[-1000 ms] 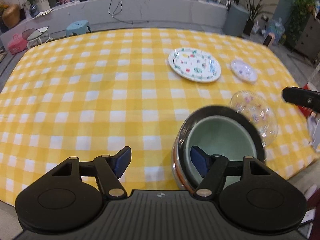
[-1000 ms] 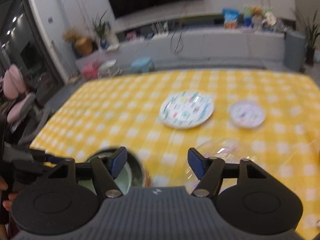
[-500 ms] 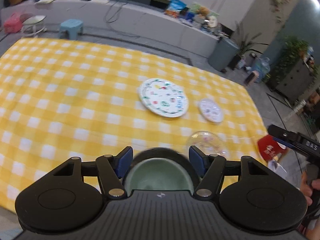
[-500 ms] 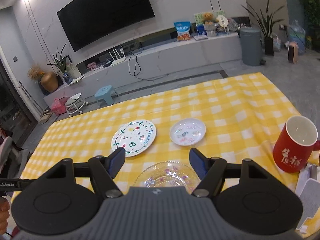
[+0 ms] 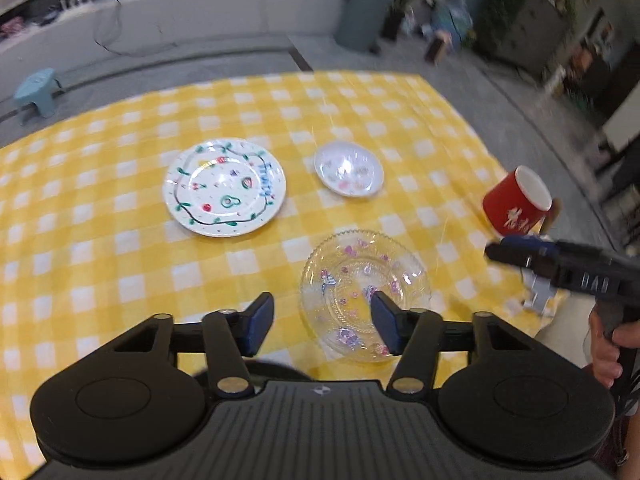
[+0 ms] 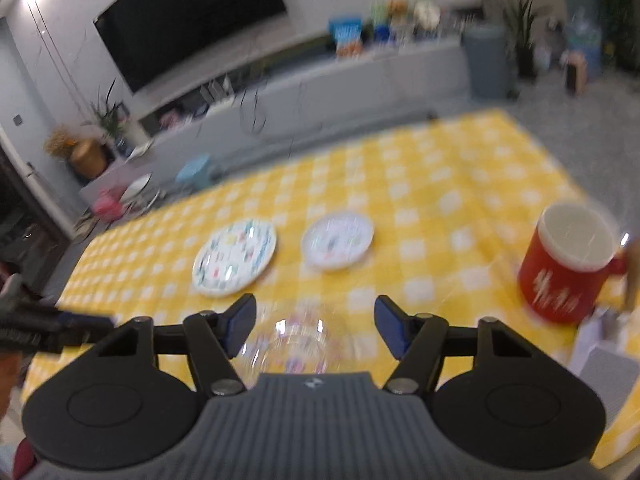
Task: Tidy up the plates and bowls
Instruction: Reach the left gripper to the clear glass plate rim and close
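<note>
One hand [image 5: 608,344], left view only

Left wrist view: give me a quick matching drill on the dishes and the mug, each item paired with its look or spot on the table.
Items:
1. Large plate
2. Small dish
3. Glass plate
4. Mug

Descriptions:
A. Red outside, white inside, near the table's right edge
B. Clear with tiny coloured flecks, nearest the left claw
C. White with a green vine ring drawn on it
D. Pale, plain-rimmed, right of the vine-ringed one

Pairs: 1-C, 2-D, 3-B, 4-A
</note>
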The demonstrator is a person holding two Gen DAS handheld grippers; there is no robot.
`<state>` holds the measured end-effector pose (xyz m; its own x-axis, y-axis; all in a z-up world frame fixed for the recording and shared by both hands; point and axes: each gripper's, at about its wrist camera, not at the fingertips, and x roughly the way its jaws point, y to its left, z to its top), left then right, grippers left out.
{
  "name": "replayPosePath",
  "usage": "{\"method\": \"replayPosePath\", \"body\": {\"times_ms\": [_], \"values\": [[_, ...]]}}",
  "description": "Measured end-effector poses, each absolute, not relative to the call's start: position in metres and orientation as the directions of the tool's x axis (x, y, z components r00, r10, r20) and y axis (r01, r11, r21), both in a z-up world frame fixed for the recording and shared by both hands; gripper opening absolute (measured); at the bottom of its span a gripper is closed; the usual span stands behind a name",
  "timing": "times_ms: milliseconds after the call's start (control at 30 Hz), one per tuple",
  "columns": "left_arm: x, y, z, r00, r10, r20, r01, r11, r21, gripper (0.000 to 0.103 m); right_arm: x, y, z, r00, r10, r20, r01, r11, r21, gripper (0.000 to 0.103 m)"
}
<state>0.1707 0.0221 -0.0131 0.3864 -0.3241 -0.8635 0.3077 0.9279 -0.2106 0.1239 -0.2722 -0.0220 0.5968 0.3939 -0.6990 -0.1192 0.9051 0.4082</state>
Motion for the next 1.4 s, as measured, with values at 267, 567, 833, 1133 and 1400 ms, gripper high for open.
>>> {"method": "replayPosePath", "body": {"times_ms": [267, 567, 833, 1133, 1400], "values": [[0.232, 0.020, -0.067, 0.185, -0.329, -0.926, 0.324, 0.910, -0.258, 0.034, 0.140, -0.279, -0.081, 0.472, 0.440, -0.764, 0.022, 0.861, 0.509, 0.044], [0.261, 0.008, -0.110, 0.019, -0.303, -0.953, 0.383, 0.883, -0.273, 0.016, 0.154, -0.286, -0.115, 0.381, 0.508, -0.773, 0.098, 0.809, 0.580, 0.039], [0.267, -0.002, -0.124, -0.003, -0.336, -0.942, 0.418, 0.855, -0.306, 0.009, 0.163, -0.294, -0.130, 0.372, 0.533, -0.760, 0.142, 0.777, 0.613, 0.033], [0.266, -0.009, -0.126, -0.011, -0.310, -0.951, 0.375, 0.880, -0.292, 0.007, 0.165, -0.288, -0.134, 0.371, 0.511, -0.775, 0.152, 0.790, 0.594, 0.006], [0.256, -0.014, -0.128, -0.062, -0.258, -0.964, 0.352, 0.898, -0.263, 0.007, 0.157, -0.292, -0.134, 0.352, 0.536, -0.767, 0.208, 0.754, 0.623, 0.005]]}}
